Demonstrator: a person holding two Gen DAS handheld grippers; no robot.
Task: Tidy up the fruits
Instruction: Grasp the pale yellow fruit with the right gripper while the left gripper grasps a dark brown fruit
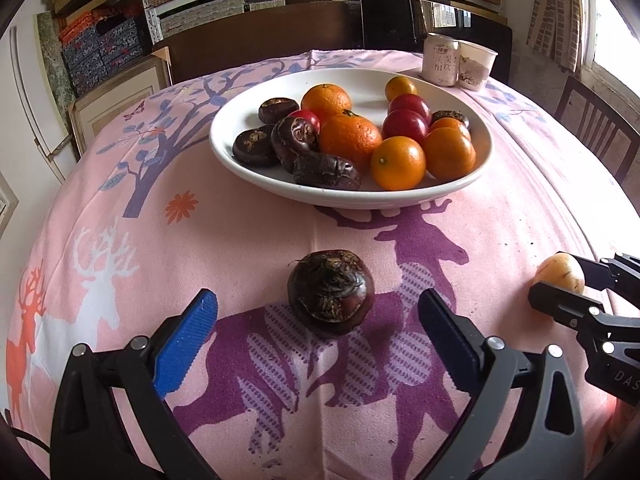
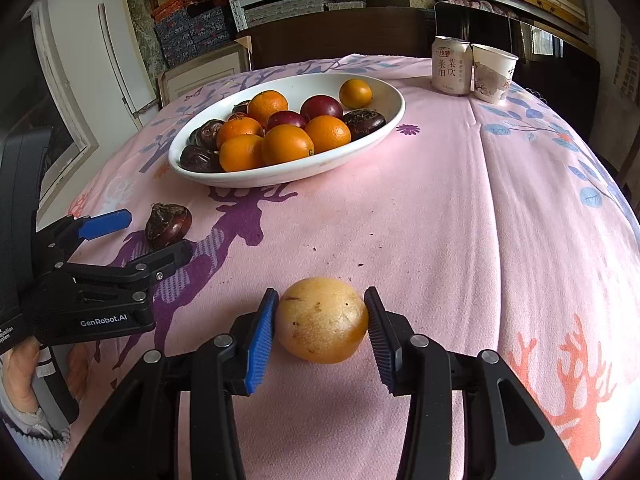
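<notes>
Yellow speckled fruit (image 2: pixel 322 320) between right tool (image 2: pixel 321 322) pads, touching both.

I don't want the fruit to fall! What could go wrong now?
The yellow fruit is round and smooth, so it may slip out as the right gripper squeezes it. The dark water chestnut sits between the left gripper's wide-open fingers and could roll away if nudged. The white bowl is already crowded, so fruits added may tumble out.

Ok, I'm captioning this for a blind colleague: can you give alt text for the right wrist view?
The right gripper closes its blue-padded fingers around a yellow round fruit on a pink deer-print tablecloth. Behind, a white bowl holds oranges, red fruits and dark water chestnuts; at left, the left gripper brackets a loose water chestnut.
</notes>
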